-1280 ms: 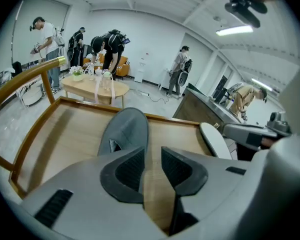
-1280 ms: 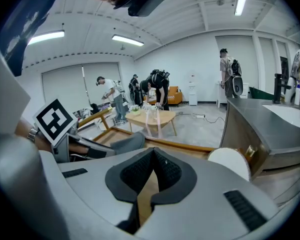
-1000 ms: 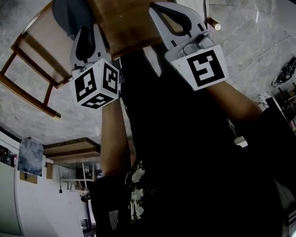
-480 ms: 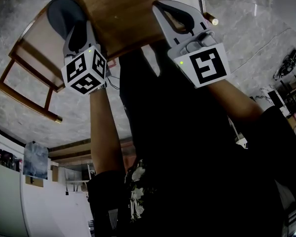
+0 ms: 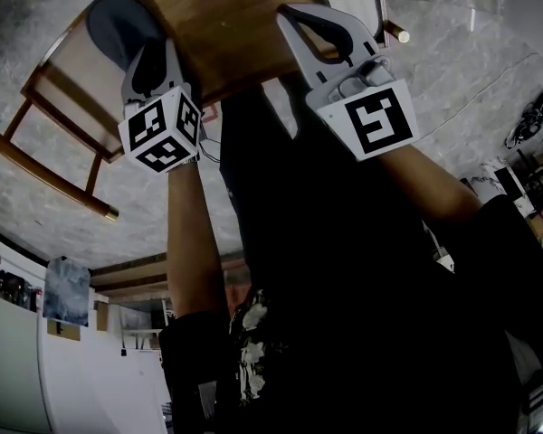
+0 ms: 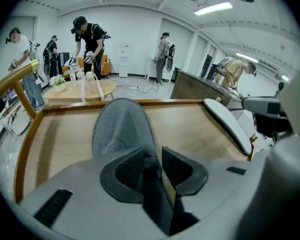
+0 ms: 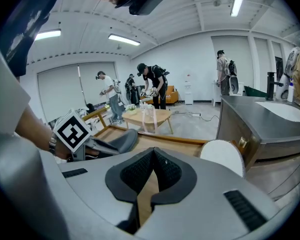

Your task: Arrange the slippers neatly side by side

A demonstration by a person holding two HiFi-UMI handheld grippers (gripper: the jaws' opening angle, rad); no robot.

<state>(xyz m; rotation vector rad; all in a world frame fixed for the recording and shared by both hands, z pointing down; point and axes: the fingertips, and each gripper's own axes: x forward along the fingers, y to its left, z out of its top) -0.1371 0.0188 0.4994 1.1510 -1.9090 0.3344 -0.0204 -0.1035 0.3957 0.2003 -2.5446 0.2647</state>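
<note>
A grey slipper (image 6: 121, 129) lies toe-away on the wooden table (image 6: 190, 129), and my left gripper (image 6: 157, 156) is shut on its near edge, which runs up between the pads. In the head view the same grey slipper (image 5: 118, 23) shows just beyond the left gripper (image 5: 150, 60). A white slipper (image 6: 229, 125) lies sole-up at the table's right edge. My right gripper (image 7: 152, 159) hovers shut and empty over the table, with the white slipper (image 7: 223, 156) just to its right and the grey slipper (image 7: 117, 141) to its left. The head view shows the right gripper (image 5: 294, 14) but not the white slipper.
The table has a raised wooden rim (image 6: 25, 149). Several people stand in the room behind, around a small round table (image 6: 80, 90) with bottles. A metal counter with a sink (image 7: 275, 115) is on the right. Cables (image 5: 525, 125) lie on the stone floor.
My left gripper has rolled and shifted toward the upper left of the head view, lower over the table, carrying the grey slipper along. The right gripper has stayed still.
</note>
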